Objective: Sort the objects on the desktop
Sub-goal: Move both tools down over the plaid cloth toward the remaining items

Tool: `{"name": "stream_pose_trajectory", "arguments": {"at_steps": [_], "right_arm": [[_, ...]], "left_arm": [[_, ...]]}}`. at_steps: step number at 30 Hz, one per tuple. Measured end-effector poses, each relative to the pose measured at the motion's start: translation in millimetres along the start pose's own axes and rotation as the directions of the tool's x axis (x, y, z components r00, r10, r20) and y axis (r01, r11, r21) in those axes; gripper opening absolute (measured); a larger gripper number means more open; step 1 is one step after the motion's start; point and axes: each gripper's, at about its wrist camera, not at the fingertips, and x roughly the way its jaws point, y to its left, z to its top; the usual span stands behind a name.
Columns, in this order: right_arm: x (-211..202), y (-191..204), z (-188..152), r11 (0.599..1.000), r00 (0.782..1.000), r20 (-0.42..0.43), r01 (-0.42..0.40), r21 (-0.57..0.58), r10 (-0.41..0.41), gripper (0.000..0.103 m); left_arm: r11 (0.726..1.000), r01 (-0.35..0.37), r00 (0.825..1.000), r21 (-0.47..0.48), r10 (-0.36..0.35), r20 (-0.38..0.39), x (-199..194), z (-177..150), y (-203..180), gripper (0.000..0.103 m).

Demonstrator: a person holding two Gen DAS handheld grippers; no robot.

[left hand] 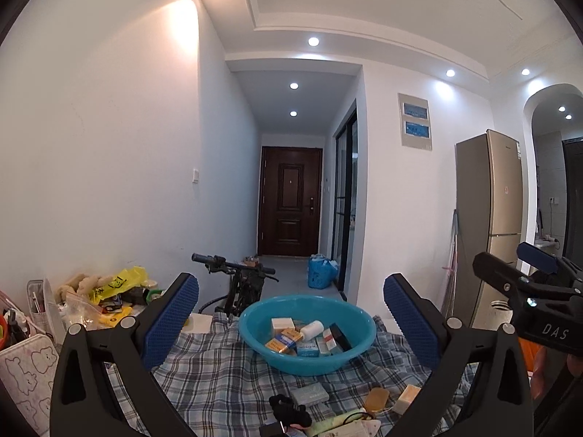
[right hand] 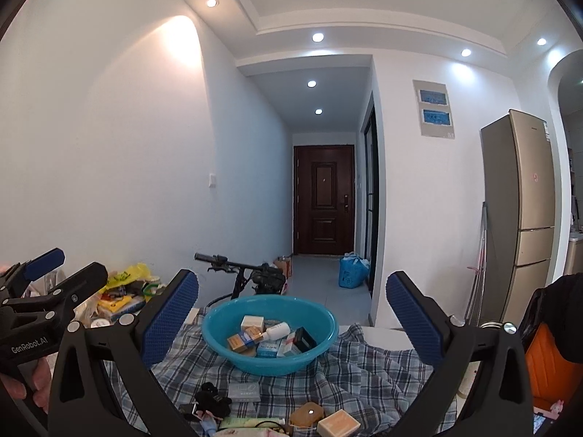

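Teal basin point(left hand: 308, 331), mid-frame, held boxes; loose items point(right hand: 244, 391) lay at the bottom on the cloth point(left hand: 226, 367). Left gripper point(left hand: 291, 313) and right gripper point(right hand: 291, 313) hovered wide open, empty. Rumpled cloth could snag a pick.

Teal basin point(left hand: 309, 358) holding small boxes point(left hand: 288, 338) and white bottle point(left hand: 312, 329), loose items point(right hand: 245, 392) on plaid cloth
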Motion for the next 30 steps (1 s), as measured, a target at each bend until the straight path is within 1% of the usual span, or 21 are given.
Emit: {"name": "stream_pose_trajectory", "arguments": {"at_steps": [4, 7, 11, 14, 18, 21, 25, 26, 28, 30], "right_arm": [[19.4, 6.1, -28.3, 1.0, 0.996, -0.094, -0.014, -0.021, 0.012, 0.103], [33.3, 4.2, -53.4, 1.0, 0.984, -0.177, -0.028, -0.001, 0.028, 0.103], [48.6, 0.5, -85.5, 0.999, 0.961, -0.276, -0.03, 0.013, 0.032, 0.103], [61.0, -1.4, -111.7, 0.999, 0.933, -0.358, -0.035, 0.014, 0.037, 0.103], [70.0, -4.4, -140.1, 0.999, 0.898, -0.437, -0.032, 0.041, 0.047, 0.103], [72.6, -4.1, -157.9, 0.999, 0.875, -0.482, -0.038, 0.039, 0.051, 0.103], [77.0, -3.7, -178.2, 0.999, 0.848, -0.528, -0.034, 0.036, 0.047, 0.103], [78.3, -3.4, -182.7, 0.999, 0.841, -0.539, -0.034, 0.035, 0.048, 0.103], [80.9, -2.9, -189.5, 0.999, 0.827, -0.56, -0.038, 0.035, 0.051, 0.103], [83.9, -2.0, -194.8, 0.999, 0.817, -0.574, -0.041, 0.035, 0.054, 0.103]], "left_arm": [[1.0, -0.019, 0.997, -0.021, 0.018, -0.074, 19.6, -21.5, 4.8, 0.103], [1.0, -0.015, 0.991, -0.024, 0.012, -0.136, 36.0, -41.0, 10.3, 0.103], [1.0, -0.018, 0.973, 0.016, 0.021, -0.23, 54.7, -73.9, 9.8, 0.103], [1.0, -0.007, 0.958, 0.022, 0.012, -0.285, 64.3, -96.2, 8.8, 0.103], [1.0, -0.005, 0.929, 0.026, 0.014, -0.369, 79.2, -122.0, 10.4, 0.103], [1.0, -0.015, 0.908, 0.017, 0.021, -0.419, 86.5, -141.7, 16.1, 0.103], [1.0, -0.016, 0.87, -0.013, 0.007, -0.492, 93.9, -166.0, 21.1, 0.103], [1.0, -0.018, 0.863, -0.021, 0.005, -0.505, 95.5, -171.2, 21.6, 0.103], [1.0, 0.003, 0.849, -0.017, -0.012, -0.529, 97.8, -180.2, 18.5, 0.103], [1.0, -0.004, 0.84, 0.01, 0.009, -0.543, 100.8, -186.4, 14.9, 0.103]]}}
